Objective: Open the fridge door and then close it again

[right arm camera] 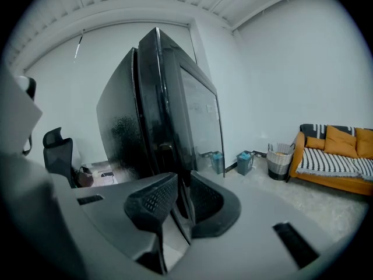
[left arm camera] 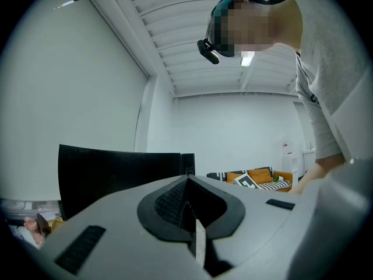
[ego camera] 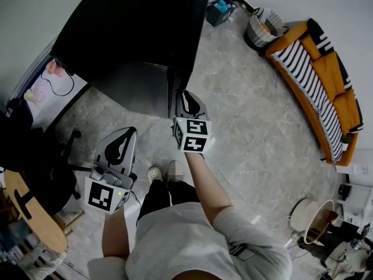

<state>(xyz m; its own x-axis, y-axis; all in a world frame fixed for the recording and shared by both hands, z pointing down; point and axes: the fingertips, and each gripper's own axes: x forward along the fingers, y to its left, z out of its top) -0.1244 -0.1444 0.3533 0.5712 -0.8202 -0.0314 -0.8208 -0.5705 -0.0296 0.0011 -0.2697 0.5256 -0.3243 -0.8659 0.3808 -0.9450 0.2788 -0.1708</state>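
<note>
So here's where it stands: the right gripper (right arm camera: 182, 185) has its jaws pinched in on the free vertical edge of the fridge door (right arm camera: 199, 121), with only a thin gap between the pads and the dark edge running right down into it. The left gripper (left arm camera: 187, 182) is empty, jaws pressed together, held back by the person's hip and well apart from the fridge (ego camera: 134, 31). The fridge itself is the tall black box dead ahead. I honestly can't tell if the door is cracked or fully seated. Biggest worry imo is the grip, since that door face looks glossy and the pads only seem to catch a narrow strip, so a pull that isn't along the door's swing could just peel the jaws off. Second thing is that the person stands close in front, feet near the door's arc, so a wide swing could bump into their legs. And on the way back, if the claw lets go early, the door may not seal or may slam. The office chair (ego camera: 55, 156) sits off to the left, probably out of the way.
</note>
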